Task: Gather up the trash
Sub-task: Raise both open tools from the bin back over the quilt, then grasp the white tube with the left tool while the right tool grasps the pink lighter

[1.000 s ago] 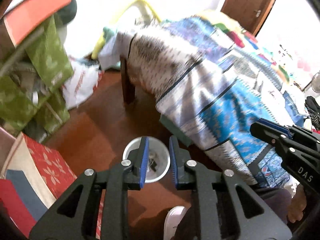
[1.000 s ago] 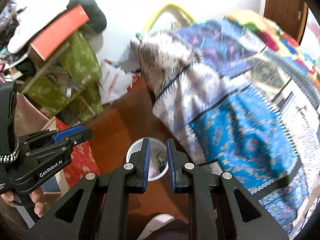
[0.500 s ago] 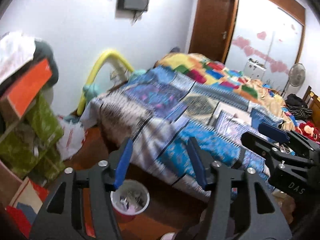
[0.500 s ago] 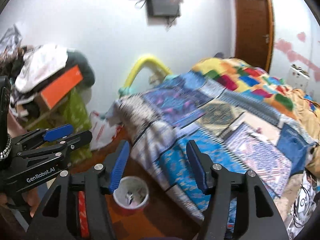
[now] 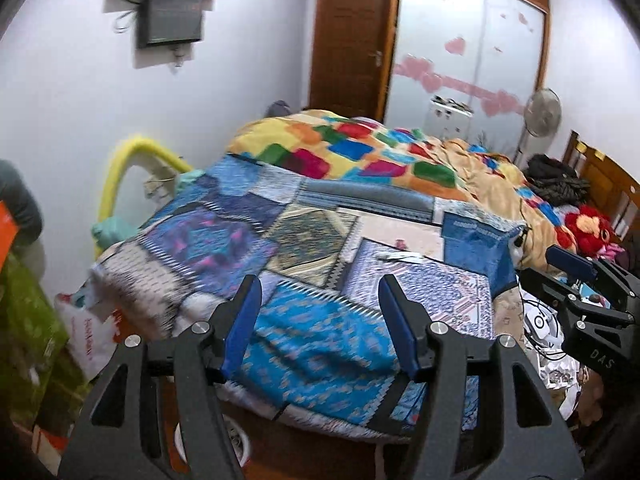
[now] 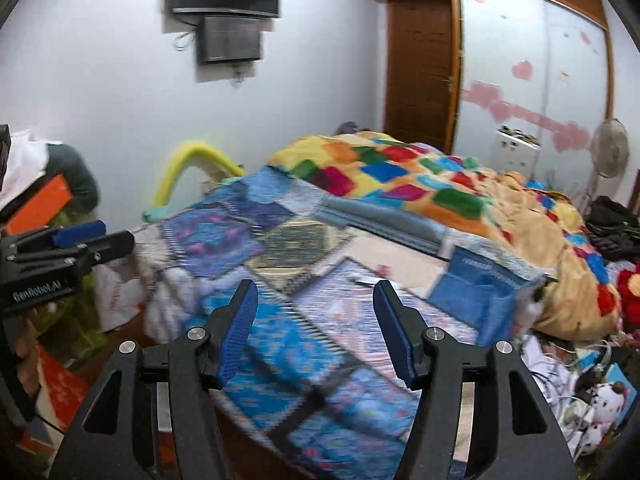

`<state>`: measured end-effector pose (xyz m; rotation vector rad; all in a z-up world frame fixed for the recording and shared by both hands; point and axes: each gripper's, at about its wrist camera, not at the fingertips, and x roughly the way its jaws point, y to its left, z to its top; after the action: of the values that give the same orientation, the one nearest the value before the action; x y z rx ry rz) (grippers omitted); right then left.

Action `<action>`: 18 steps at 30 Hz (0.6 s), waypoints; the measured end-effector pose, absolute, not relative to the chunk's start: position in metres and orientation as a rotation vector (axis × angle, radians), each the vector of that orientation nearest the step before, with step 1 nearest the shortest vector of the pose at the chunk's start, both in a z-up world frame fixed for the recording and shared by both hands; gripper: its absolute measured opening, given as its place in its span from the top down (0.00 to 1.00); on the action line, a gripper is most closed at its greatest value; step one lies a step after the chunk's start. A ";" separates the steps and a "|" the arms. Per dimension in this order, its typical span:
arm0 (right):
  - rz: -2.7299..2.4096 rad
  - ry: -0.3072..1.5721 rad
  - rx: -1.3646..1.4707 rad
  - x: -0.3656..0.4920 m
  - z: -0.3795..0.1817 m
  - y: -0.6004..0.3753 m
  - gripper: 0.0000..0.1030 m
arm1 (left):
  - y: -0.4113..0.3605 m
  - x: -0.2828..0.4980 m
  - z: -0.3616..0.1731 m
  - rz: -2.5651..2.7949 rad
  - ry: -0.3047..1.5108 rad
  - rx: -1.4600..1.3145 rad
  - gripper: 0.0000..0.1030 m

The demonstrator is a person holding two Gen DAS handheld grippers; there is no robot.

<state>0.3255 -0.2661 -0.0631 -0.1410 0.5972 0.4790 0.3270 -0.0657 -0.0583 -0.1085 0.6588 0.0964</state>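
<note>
You see a bedspread [image 5: 320, 340] in blue patchwork prints; a blanket [image 5: 360, 152] in multicoloured squares on yellow; black grippers with blue pads [image 5: 244, 320].

The right gripper [image 5: 592, 276], seen at the right edge of the left view, bore the white letters "DAS". The left gripper [image 6: 96, 240], at the left of the right view, read "GenRobot.AI". Red print on the white plastic bag [image 5: 86, 332] was too blurred to read.

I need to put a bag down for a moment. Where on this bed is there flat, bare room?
The near half of the bed: the blue patchwork quilt lies flat and nearly bare up to the blue cloth. Only a small scrap lies there. Crowded: the heaped colourful blanket behind, and the cables and toys at the right edge.
</note>
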 end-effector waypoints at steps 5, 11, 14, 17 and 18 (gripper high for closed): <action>0.432 0.641 -0.106 0.365 -0.076 -0.293 0.45 | -0.091 0.378 -0.072 0.043 0.675 -0.083 0.42; 0.399 0.678 -0.094 0.409 -0.095 -0.308 0.45 | -0.106 0.436 -0.101 -0.014 0.707 -0.080 0.42; 0.399 0.704 -0.097 0.437 -0.110 -0.304 0.45 | -0.112 0.465 -0.119 -0.037 0.724 -0.074 0.42; 0.407 0.732 -0.085 0.460 -0.132 -0.296 0.45 | -0.114 0.493 -0.139 -0.055 0.741 -0.064 0.42; 0.412 0.748 -0.083 0.471 -0.143 -0.290 0.45 | -0.114 0.501 -0.145 -0.061 0.746 -0.063 0.42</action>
<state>0.4707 -0.2903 -0.1431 -0.0830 0.7483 0.4125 0.5013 -0.1143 -0.1453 -0.0631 0.7461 -0.0607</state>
